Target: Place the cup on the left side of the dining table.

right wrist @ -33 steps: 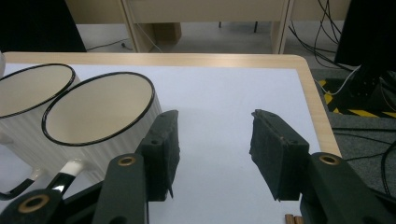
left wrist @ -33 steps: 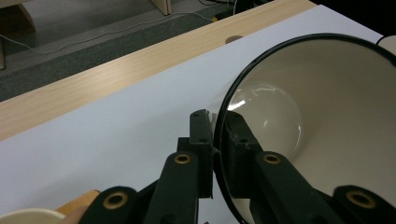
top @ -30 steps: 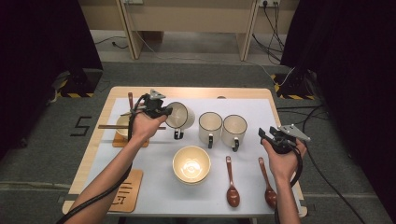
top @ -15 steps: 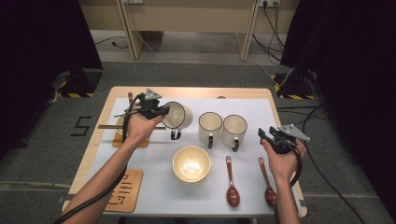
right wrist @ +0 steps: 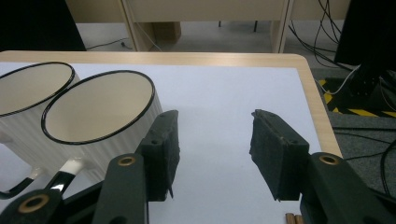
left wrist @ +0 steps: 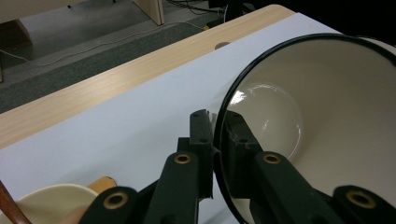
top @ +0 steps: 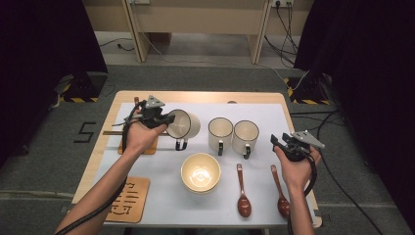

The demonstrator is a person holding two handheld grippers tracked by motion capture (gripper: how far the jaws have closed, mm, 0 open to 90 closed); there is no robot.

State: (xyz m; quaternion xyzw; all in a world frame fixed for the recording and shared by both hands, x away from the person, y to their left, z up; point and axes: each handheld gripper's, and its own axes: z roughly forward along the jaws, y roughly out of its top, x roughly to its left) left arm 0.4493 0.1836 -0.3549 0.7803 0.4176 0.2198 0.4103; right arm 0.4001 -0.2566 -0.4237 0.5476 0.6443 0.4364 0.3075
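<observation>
Left gripper (left wrist: 215, 135) pinches the black rim of a tilted cream mug (left wrist: 322, 126), 1 jaw inside, 1 outside. Right gripper (right wrist: 212, 149) spread, empty, beside 2 upright mugs (right wrist: 100, 119).

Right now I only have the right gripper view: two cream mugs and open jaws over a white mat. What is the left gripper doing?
Observer: The left gripper is shut on the rim of a third mug, with one jaw inside and one outside.
Operator: Is that mug upright?
Observer: No, it is tilted, with its mouth facing the left gripper.
Operator: Is anything nearer the person than my two mugs?
Observer: Yes, a cream bowl on the white mat.
</observation>
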